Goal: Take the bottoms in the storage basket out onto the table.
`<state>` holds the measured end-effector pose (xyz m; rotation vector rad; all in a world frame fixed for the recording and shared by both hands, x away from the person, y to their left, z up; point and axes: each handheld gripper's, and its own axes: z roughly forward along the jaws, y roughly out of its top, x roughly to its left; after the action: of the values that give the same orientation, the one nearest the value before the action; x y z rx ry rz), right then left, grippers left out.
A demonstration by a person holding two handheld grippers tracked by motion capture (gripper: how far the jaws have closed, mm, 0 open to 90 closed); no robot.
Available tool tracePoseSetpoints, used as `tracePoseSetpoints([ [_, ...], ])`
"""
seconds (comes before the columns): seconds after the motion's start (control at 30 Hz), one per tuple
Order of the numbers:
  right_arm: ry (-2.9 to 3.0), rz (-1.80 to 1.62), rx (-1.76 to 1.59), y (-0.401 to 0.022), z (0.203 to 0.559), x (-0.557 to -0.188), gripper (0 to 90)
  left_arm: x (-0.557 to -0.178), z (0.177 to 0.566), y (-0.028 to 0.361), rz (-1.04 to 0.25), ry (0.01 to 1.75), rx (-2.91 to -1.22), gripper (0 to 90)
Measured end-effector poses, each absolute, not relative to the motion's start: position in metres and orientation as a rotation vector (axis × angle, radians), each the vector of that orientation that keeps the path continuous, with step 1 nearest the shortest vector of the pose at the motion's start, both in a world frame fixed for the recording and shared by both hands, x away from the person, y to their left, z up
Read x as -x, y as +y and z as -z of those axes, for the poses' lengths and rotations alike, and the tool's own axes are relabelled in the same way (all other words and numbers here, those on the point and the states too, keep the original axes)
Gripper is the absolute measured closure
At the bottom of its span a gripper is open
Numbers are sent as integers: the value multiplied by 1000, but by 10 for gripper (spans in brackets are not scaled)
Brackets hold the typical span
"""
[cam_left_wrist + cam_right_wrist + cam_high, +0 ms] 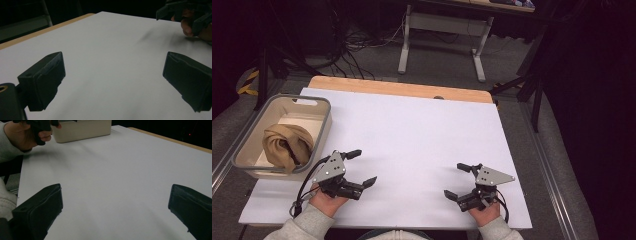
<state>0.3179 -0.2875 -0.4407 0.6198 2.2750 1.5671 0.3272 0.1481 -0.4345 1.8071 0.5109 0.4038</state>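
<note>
The tan cloth (287, 145) lies bunched in the beige bin (325, 126) at the far-left edge of the white surface (412, 135), draped partly over the bin's near wall; this placement keeps it contained and within short reach of the left gripper (362, 167). Both grippers rest low on the near part of the surface, well apart from each other, which appears to be a neutral ready position. The left gripper points toward the centre, just right of the bin, with its jaws spread wide and nothing between them. The right gripper (457, 180) points left, its jaws likewise wide and empty. Each hand grips its tool from the near side, forearms entering from the near edge.
</note>
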Motion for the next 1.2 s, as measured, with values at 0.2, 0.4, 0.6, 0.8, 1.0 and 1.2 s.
tracePoseSetpoints([
  [0.2, 2279, -1568, -625, -287, 441, -318, 1, -328, 430, 150, -404, 508, -1821, 76],
  [0.4, 2282, -1571, -630, -288, 442, -319, 1, -327, 427, 150, -429, 513, -1844, 89],
  [0.6, 2284, -1573, -636, -288, 442, -320, 1, -327, 420, 150, -434, 521, -1882, 60],
  [0.8, 2285, -1572, -638, -287, 443, -320, 1, -327, 413, 154, -430, 508, -1862, 60],
  [1.0, 2286, -1570, -638, -287, 443, -320, 2, -328, 410, 157, -446, 519, -1874, 62],
  [1.2, 2286, -1572, -639, -287, 443, -320, 1, -327, 404, 157, -431, 514, -1881, 64],
])
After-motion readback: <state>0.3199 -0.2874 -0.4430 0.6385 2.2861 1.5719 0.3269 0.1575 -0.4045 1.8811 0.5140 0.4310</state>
